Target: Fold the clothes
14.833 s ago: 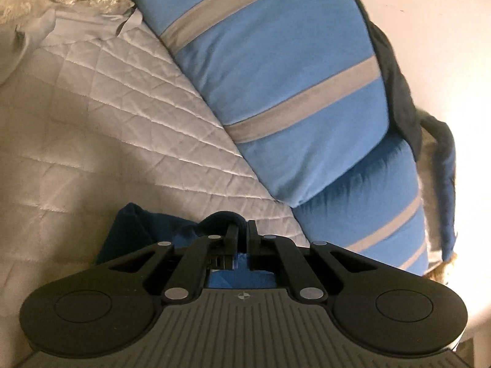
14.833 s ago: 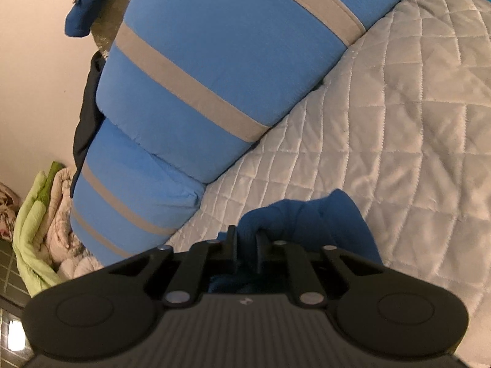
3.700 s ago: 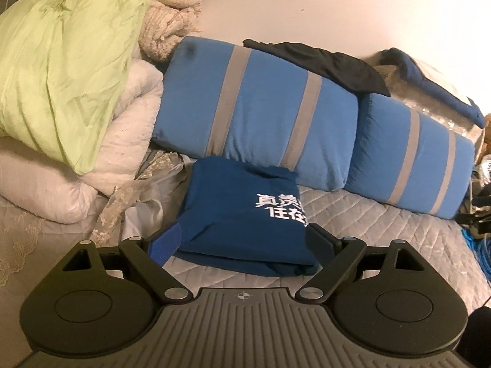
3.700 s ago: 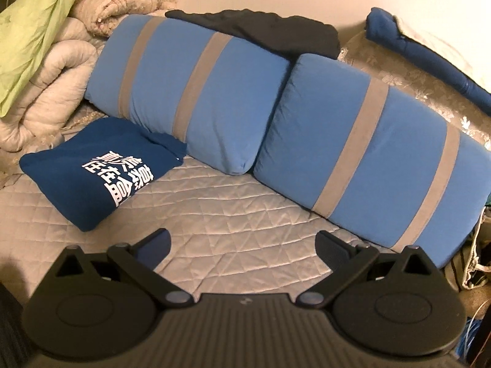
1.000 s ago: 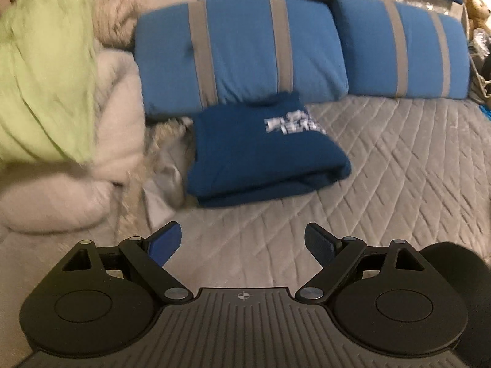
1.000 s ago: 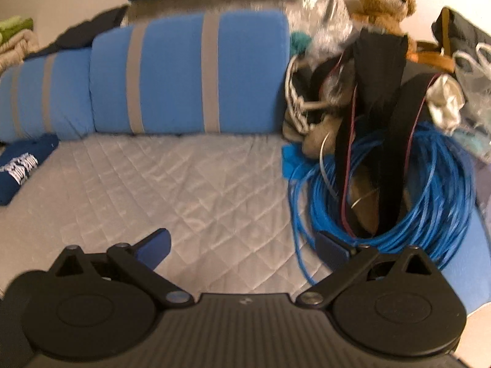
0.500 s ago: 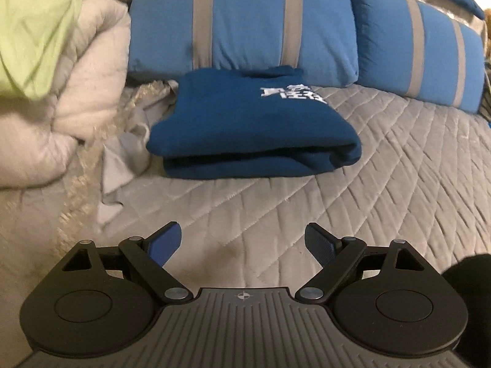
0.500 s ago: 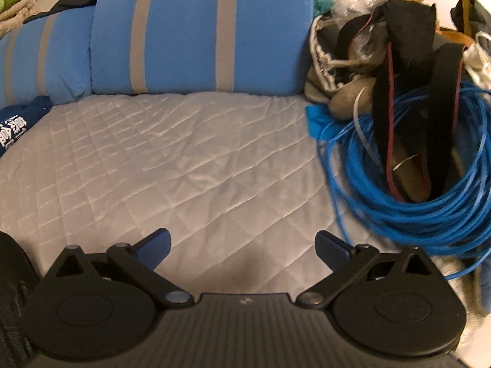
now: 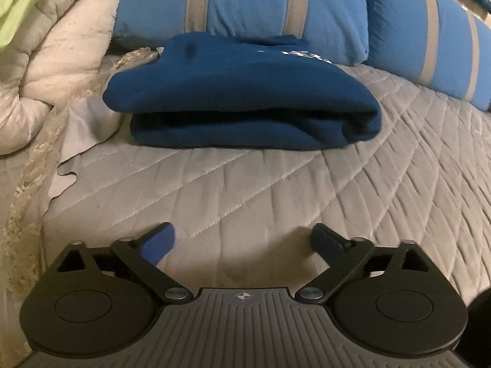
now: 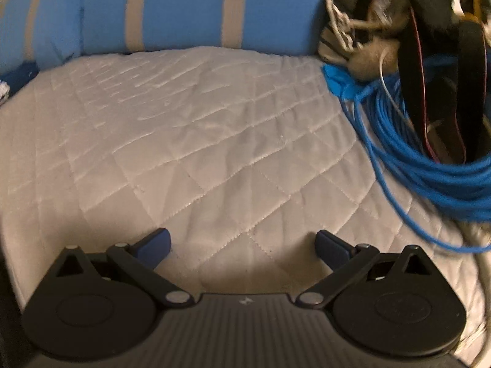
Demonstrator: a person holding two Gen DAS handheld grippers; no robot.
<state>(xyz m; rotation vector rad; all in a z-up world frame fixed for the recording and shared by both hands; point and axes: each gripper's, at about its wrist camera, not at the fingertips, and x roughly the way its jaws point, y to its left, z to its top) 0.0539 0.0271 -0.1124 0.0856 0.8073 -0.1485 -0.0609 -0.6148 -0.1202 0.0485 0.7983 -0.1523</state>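
A folded dark blue shirt (image 9: 242, 98) with white print lies on the grey quilted bed (image 9: 276, 190), against the blue striped pillows (image 9: 245, 3). My left gripper (image 9: 242, 239) is open and empty, low over the quilt a short way in front of the shirt's folded edge. My right gripper (image 10: 242, 245) is open and empty, low over bare quilt (image 10: 190, 128) well to the right. A sliver of the shirt (image 10: 12, 82) shows at the far left of the right wrist view.
A rolled white duvet (image 9: 52, 58) and a green blanket (image 9: 18, 3) lie left of the shirt. A blue cable coil (image 10: 429, 159) with dark straps (image 10: 442, 70) lies at the right. A blue striped pillow (image 10: 190, 9) backs the bed.
Both grippers have dropped lower toward the quilt. The left one has come closer to the shirt's folded edge. Both stay open and empty.
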